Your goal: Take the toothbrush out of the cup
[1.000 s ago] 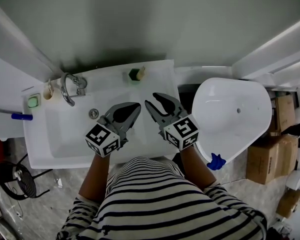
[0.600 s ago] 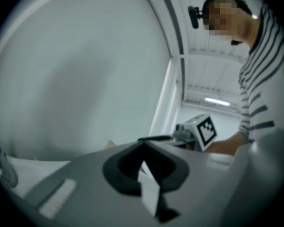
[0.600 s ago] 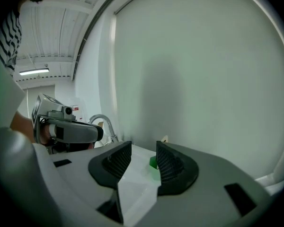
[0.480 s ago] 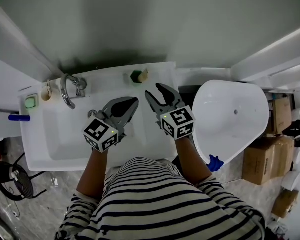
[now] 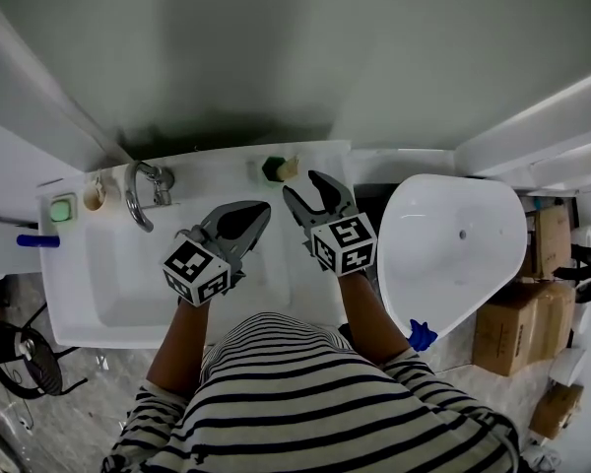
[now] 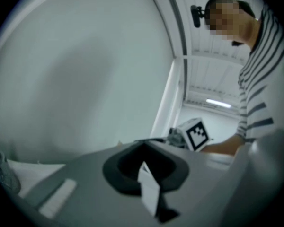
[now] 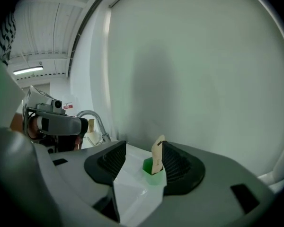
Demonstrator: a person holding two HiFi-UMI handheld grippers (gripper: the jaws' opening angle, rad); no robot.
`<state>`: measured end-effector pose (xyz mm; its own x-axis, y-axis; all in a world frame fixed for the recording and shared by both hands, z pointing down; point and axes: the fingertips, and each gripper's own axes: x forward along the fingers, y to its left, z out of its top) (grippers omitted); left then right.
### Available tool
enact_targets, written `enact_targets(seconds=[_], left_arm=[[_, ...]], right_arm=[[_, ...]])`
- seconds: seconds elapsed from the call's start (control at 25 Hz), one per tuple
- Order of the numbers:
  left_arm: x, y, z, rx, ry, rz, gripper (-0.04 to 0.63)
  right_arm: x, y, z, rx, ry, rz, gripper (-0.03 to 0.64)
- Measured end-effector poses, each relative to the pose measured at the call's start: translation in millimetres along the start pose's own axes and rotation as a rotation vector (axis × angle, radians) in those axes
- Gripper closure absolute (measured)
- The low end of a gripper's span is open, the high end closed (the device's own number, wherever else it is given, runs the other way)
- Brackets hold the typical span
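Seeing a pale tan, flat-handled toothbrush (image 7: pixel 157 156) standing nearly upright in a small translucent green plastic cup (image 7: pixel 149 169). Leaning slightly to the right in the right gripper view, ending in a slanted, rounded top with a small dark mark just below it. Not making out any bristles.

Finding that cup on the back rim of a white ceramic sink (image 5: pixel 98 299), to the right of a curved chrome faucet (image 5: pixel 138 193) and close against the plain grey wall (image 5: pixel 276 47).

Pointing the right gripper (image 5: pixel 301 185) at the cup from just in front of it. Spreading the jaws wide, having just been opening them. Framing cup and toothbrush between them in the right gripper view, yet touching neither.

Holding the left gripper (image 5: pixel 259 209) just beside the right one over the basin, jaws pressed fully together on nothing.

Showing, in the head view, only the cup's dark green rim and the handle's pale tip, just beyond the right jaws' tips.
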<state>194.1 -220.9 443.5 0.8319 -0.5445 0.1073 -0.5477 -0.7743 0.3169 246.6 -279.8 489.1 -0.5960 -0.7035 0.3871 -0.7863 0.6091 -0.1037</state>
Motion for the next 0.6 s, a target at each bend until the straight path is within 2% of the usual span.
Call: enact_targets(seconds=[0.6], left_arm=[[19.9, 45.8, -14.6, -0.073, 0.011, 0.002, 0.588]], right_arm=[[46.4, -25.3, -15.1, 0.039, 0.039, -0.028, 0.41]])
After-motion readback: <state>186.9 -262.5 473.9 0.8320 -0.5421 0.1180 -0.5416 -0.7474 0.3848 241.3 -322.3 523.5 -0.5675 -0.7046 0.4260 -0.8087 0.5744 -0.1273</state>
